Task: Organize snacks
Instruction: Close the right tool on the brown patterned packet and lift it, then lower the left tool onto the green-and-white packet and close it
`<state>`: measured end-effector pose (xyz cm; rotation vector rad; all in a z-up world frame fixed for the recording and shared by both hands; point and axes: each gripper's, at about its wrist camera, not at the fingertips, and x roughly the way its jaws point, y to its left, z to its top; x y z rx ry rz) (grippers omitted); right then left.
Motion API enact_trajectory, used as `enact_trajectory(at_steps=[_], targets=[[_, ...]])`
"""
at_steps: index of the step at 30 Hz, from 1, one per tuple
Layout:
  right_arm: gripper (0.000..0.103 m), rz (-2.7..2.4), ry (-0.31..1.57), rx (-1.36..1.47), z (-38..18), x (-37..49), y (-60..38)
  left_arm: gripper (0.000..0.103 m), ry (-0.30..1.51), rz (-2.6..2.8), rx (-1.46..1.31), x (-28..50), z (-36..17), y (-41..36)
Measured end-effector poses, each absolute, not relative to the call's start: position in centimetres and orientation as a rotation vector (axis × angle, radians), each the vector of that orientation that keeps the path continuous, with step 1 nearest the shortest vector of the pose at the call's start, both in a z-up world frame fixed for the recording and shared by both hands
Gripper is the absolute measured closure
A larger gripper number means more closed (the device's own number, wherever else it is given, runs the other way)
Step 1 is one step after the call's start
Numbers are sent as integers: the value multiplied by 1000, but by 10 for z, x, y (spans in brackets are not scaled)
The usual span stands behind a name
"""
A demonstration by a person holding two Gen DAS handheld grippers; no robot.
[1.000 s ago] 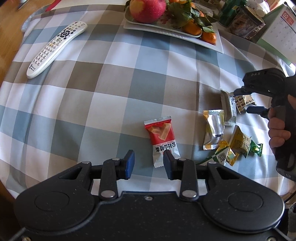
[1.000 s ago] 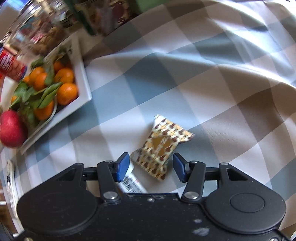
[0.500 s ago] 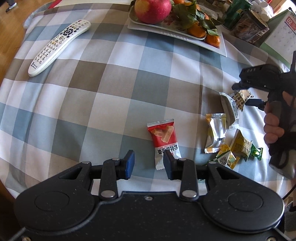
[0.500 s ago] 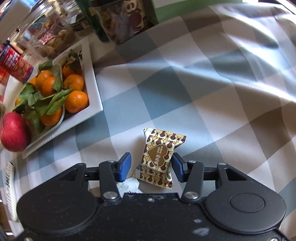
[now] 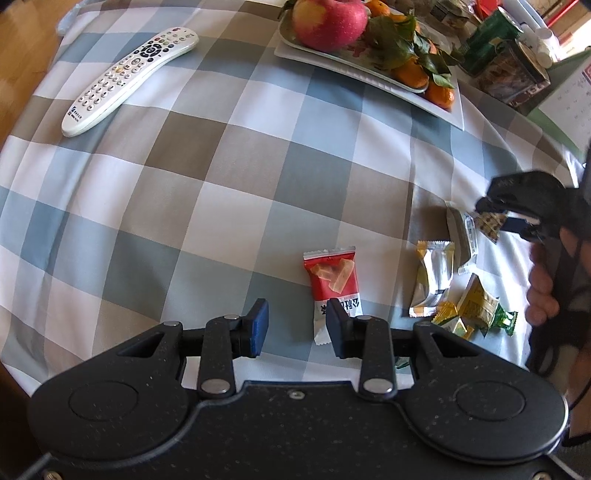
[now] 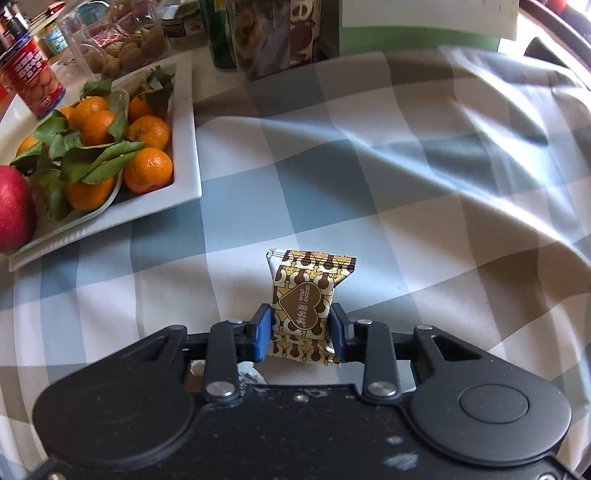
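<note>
My right gripper [image 6: 300,328] is shut on a brown-and-gold patterned snack packet [image 6: 302,291] and holds it off the checked tablecloth; it also shows in the left wrist view [image 5: 489,223], pinched in that gripper [image 5: 498,218]. My left gripper [image 5: 297,325] is open, low over the cloth. A red snack packet [image 5: 334,284] lies just ahead of it, its lower end touching the right finger. A silver-and-yellow packet [image 5: 434,275], a grey packet [image 5: 461,232] and small yellow and green packets [image 5: 476,310] lie in a loose group to the right.
A white tray [image 5: 417,94] with an apple [image 5: 328,18] and leafy tangerines [image 6: 147,170] stands at the back. A white remote [image 5: 129,79] lies at the far left. Tins and jars [image 6: 266,33] and a red can [image 6: 31,74] crowd the back edge.
My right gripper has closed on the brown patterned packet and lifted it off the cloth. My left gripper has stayed open near the red packet, with the view drawn back slightly.
</note>
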<state>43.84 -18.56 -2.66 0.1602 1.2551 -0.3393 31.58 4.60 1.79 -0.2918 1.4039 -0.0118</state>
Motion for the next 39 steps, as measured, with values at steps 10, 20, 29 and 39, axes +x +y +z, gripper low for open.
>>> enact_trajectory(at_steps=[10,20,29,39], targets=[[70,-254,1207,212,20,389,-219,59,1386,1,-304,318,17,48],[70,-149,1282,293,26,290,-232,59,1364,-15,-269,321,6,32],[70,-82,1249,307,34,249,-233,59,1314,-84,-250,315,-2,6],[70,-83,1260,329,35,250,-248,49,1216,-336,-130,283,20,-51]])
